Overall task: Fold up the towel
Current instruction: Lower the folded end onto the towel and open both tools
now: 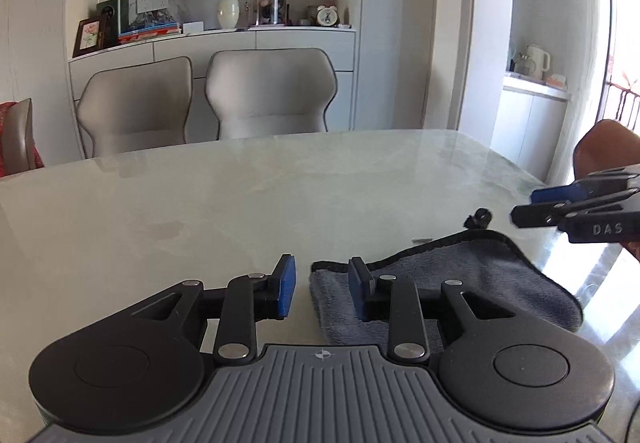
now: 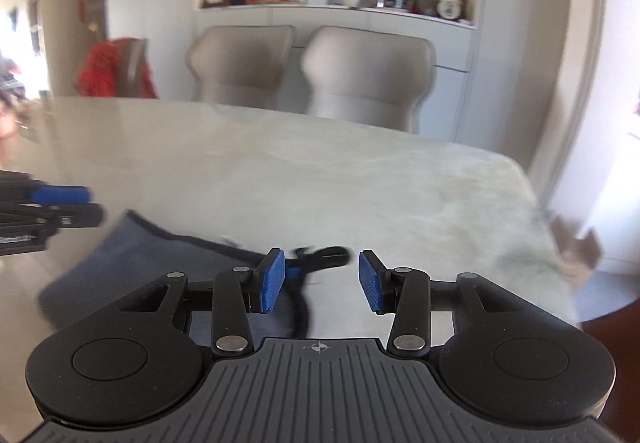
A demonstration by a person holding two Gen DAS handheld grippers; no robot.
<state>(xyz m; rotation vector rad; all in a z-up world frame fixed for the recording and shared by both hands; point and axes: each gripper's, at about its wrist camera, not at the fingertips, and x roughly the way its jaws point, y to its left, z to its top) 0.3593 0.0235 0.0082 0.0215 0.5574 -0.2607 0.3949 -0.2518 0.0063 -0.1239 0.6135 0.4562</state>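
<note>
Marble tabletop (image 1: pixel 200 211) is filling the middle of both views, with two grey chairs (image 1: pixel 208 99) standing behind it. At lower centre of the left wrist view, the left gripper (image 1: pixel 322 293) is hanging with jaws apart, gripping nothing, beside the grey towel (image 1: pixel 460 283) lying folded at lower right. The right gripper (image 2: pixel 322 281) is gaping too, over the towel's black loop (image 2: pixel 324 255).

Fluffy grey cloth towel (image 1: pixel 460 283) on glossy, smooth marble-look table (image 1: pixel 240 203)
</note>
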